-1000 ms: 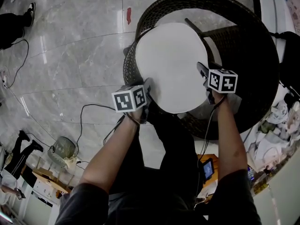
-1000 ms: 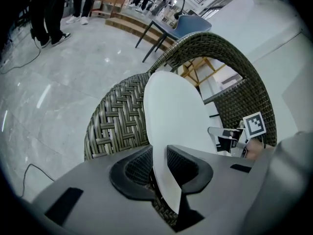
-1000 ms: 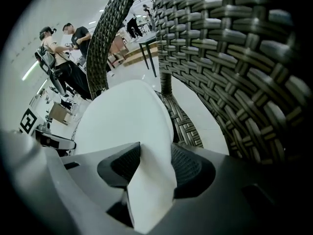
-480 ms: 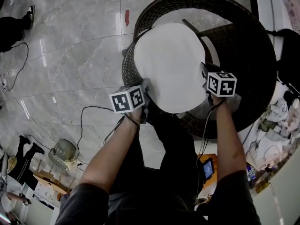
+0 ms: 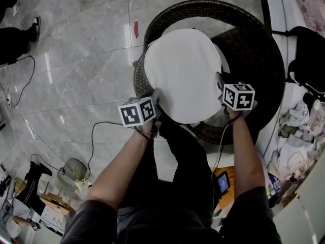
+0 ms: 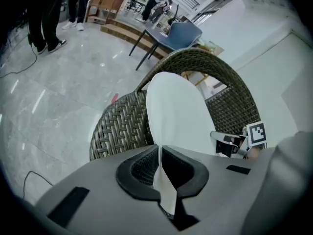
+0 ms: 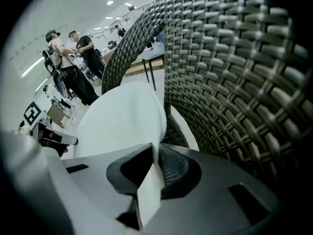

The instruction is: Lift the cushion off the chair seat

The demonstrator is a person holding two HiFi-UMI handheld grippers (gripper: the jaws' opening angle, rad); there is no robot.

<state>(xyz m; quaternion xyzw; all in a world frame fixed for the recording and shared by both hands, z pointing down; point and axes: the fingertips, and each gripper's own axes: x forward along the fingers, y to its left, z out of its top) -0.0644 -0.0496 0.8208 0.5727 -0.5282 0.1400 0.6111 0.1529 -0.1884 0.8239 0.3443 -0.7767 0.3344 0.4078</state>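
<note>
Both grippers sit higher than a second ago, and the round white cushion (image 5: 183,72) has come up with them. The left gripper (image 5: 157,98) has just been closing its jaws and now pinches the cushion's left rim. The right gripper (image 5: 220,83) has done likewise and clamps the right rim. Held between them, the cushion hangs over the seat of the dark wicker chair (image 5: 256,50). I cannot tell whether its far edge touches the seat.

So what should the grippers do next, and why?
Probably lift the round white cushion straight up, level: the left hand-held gripper and right hand-held gripper have just closed on its opposite edges, and the dark wicker chair curves round it.
</note>
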